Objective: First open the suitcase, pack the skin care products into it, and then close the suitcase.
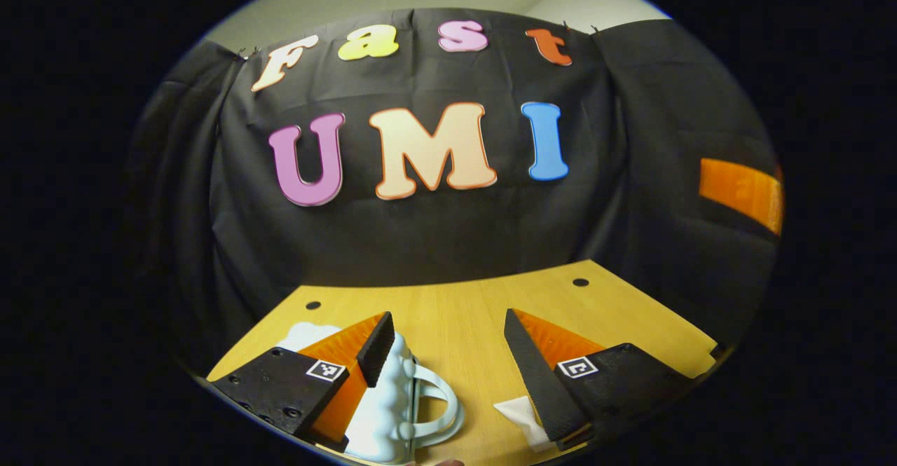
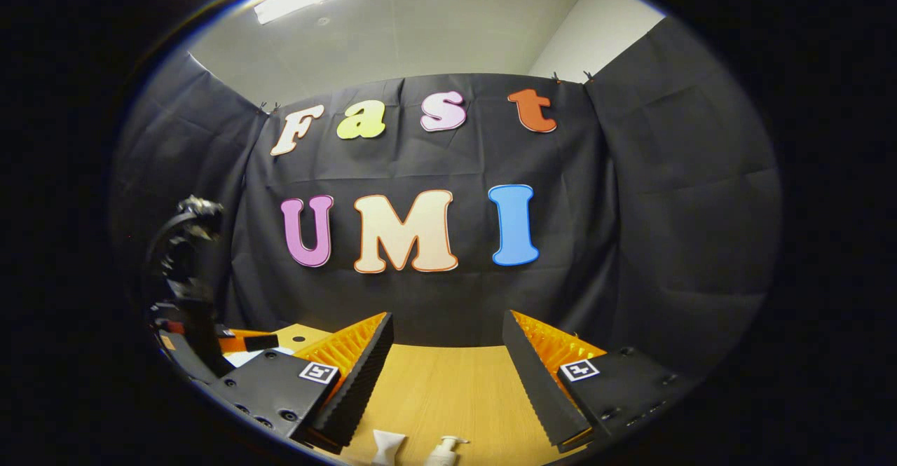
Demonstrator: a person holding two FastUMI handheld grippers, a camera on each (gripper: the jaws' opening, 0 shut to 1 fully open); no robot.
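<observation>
We note on the left gripper [image 1: 448,354] black finger mounts with screw holes and square black-and-white markers. The right gripper [image 2: 447,354] matches; its ribbed fingers [image 2: 539,382] taper toward the tips.

The table [image 1: 455,326] looks like pale wood with a smooth, faintly satin grain. The suitcase [image 1: 392,410] at its near left is glossy moulded plastic — bumpy, with a smooth handle. The booth's wall [image 2: 673,193] is matt, creased cloth.

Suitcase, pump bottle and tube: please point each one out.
suitcase [image 1: 392,410], left gripper view, on its ribbed shell.
pump bottle [image 2: 444,450], right gripper view, on its pump head.
tube [image 2: 387,446], right gripper view, on its body.
</observation>
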